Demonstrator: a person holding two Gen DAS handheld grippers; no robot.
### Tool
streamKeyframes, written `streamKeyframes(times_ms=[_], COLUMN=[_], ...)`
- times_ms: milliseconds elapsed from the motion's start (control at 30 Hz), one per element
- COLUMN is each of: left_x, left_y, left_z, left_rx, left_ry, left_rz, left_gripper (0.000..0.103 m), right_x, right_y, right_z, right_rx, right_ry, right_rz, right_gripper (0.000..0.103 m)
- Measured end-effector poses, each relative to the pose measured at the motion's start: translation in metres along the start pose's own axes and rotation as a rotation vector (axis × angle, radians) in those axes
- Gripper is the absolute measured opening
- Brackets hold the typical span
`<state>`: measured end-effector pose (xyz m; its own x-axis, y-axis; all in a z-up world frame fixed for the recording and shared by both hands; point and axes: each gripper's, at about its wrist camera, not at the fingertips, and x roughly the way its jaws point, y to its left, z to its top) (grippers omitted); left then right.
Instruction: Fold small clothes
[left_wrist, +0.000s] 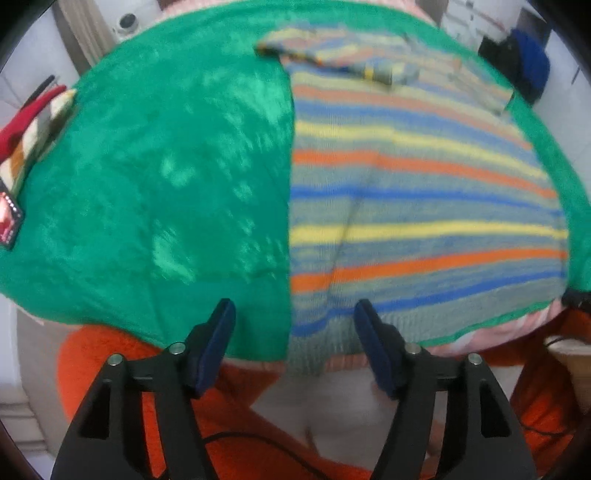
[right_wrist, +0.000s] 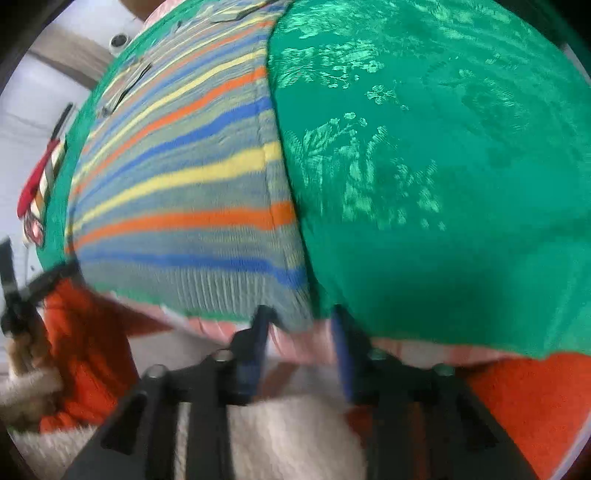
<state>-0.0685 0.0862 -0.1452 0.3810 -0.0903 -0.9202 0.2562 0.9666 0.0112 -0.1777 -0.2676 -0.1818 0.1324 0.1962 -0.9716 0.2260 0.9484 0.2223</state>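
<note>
A small striped knit sweater (left_wrist: 417, 192), in blue, yellow, orange and grey bands, lies flat on a green towel (left_wrist: 155, 177). Its sleeve (left_wrist: 343, 59) is folded across the top. My left gripper (left_wrist: 295, 321) is open and empty, its fingers either side of the sweater's near left hem corner. In the right wrist view the sweater (right_wrist: 184, 192) fills the left half on the green towel (right_wrist: 443, 166). My right gripper (right_wrist: 301, 321) is open and empty, just at the sweater's near right hem corner.
An orange blanket (left_wrist: 96, 369) and a white fleecy cloth (right_wrist: 288, 435) lie below the towel's near edge. A pile of red and striped items (left_wrist: 26, 125) sits at the towel's left edge. A dark blue object (left_wrist: 532, 62) stands far right.
</note>
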Motion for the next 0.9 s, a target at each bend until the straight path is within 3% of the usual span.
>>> streamKeyframes(times_ms=[100,200,233,333,400,433,467,500,533,567,600,667,800,900], left_x=[-0.027,-0.046,-0.053,-0.055,-0.046,-0.038,-0.029,-0.02,-0.009,0.003,0.008,0.021,0.024,0.019], left_y=[0.001,0.007,0.007,0.015,0.023,0.025,0.028,0.029,0.03,0.03,0.028,0.03,0.031,0.036], left_z=[0.009,0.023,0.029,0.044,0.062,0.068,0.071,0.073,0.071,0.067,0.06,0.049,0.036,0.035], left_rx=[-0.017,-0.049,-0.065,-0.092,-0.111,-0.127,-0.145,-0.161,-0.18,-0.197,-0.204,-0.207,-0.193,-0.21], left_ry=[-0.123,-0.273,-0.352,-0.461,-0.438,-0.398,-0.347,-0.298,-0.247,-0.214,-0.204,-0.187,-0.223,-0.248], left_rz=[0.035,0.054,0.051,-0.002,-0.037,-0.067,-0.094,-0.107,-0.107,-0.079,-0.046,0.001,-0.002,0.006], left_gripper=[0.089,0.098,0.098,0.1,0.1,0.1,0.1,0.1,0.1,0.1,0.1,0.1,0.1,0.1], right_x=[-0.02,-0.048,-0.056,-0.089,-0.111,-0.119,-0.125,-0.127,-0.121,-0.108,-0.086,-0.058,-0.056,-0.047], right_y=[0.002,0.002,0.003,0.012,0.026,0.031,0.035,0.037,0.037,0.035,0.034,0.036,0.052,0.08], right_z=[-0.003,0.009,0.014,0.032,0.045,0.047,0.048,0.049,0.052,0.059,0.072,0.089,0.133,0.197], right_rx=[-0.043,-0.05,-0.049,-0.056,-0.092,-0.12,-0.147,-0.17,-0.209,-0.241,-0.253,-0.267,-0.354,-0.483], right_ry=[-0.037,-0.118,-0.15,-0.318,-0.459,-0.521,-0.593,-0.645,-0.665,-0.627,-0.517,-0.394,-0.48,-0.485], right_rz=[-0.085,-0.095,-0.086,-0.124,-0.204,-0.206,-0.184,-0.146,-0.075,-0.027,-0.041,-0.084,-0.157,-0.178], right_gripper=[0.052,0.057,0.059,0.071,0.085,0.086,0.087,0.099,0.102,0.103,0.103,0.102,0.098,0.098])
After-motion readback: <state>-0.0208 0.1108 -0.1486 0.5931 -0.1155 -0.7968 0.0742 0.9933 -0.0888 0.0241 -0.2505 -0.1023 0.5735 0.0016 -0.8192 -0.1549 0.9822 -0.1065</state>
